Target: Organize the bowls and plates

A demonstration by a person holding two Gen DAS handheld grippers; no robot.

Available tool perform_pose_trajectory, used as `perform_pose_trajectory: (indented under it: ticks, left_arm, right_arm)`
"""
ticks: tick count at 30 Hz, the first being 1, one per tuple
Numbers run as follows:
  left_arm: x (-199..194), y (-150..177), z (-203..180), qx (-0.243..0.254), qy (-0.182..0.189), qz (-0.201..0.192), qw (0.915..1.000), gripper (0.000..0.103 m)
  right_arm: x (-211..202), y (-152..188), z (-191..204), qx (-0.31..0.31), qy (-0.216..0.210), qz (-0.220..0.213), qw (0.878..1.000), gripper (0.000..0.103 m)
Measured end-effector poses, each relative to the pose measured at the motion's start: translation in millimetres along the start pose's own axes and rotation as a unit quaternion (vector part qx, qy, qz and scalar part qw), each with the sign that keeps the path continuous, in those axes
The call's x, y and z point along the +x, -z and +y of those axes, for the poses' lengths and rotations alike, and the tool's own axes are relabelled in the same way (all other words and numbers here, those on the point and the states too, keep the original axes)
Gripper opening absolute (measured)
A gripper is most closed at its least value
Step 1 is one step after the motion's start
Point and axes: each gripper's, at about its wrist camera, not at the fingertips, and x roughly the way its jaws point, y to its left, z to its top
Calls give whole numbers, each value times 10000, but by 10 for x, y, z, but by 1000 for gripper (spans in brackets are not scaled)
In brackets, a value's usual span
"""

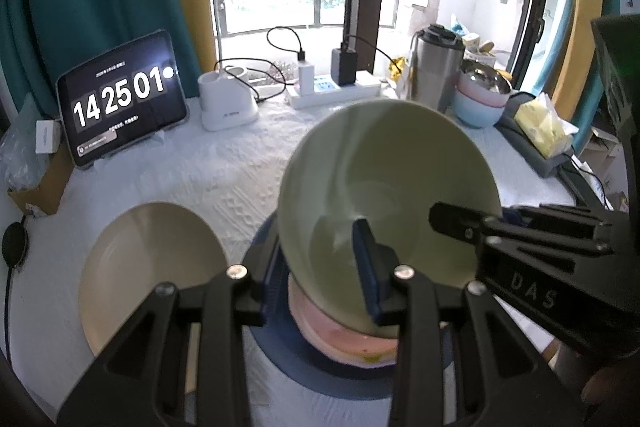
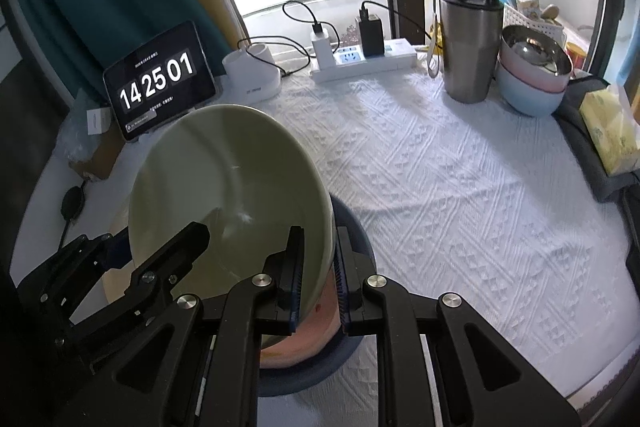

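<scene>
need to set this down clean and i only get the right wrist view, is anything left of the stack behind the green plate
Observer: Yes, a beige plate lies flat on the tablecloth, left of the dark blue plate.
Operator: do the left tongs have the green one
Observer: Yes. The left tongs clamp the pale green plate at its rim, one finger inside and one beneath.
Operator: pink one under it clean
Observer: No, the pink plate shows a yellowish smear near its front edge.
</scene>
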Motion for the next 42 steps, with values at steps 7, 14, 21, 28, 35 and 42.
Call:
perform_pose_trajectory:
  ticks: [7,14,21,28,35,42]
  left_arm:
    - [57,117,-59,49,-7,131,9999,34]
    - [109,233,-86,86,-9,276,9996,34]
    - [159,318,-69,100,-16,412,9991,34]
    - [170,353,34,6,13,413,9991,35]
    - [144,349,68,10,47,350,9994,36]
    - [43,307,142,-82,80,223,9997,36]
  right_arm:
    - [53,118,-52,52,25,115,9999,16]
    - [115,224,-80,45,65,255,9996,16]
    - [164,254,-77,61,93,328,9994,16]
    - [247,254,-29,-69,247,410,9988,16]
    - [189,201,23,-186,289,302,9990,16]
    - [122,182,10,-190,322,222,9991,17]
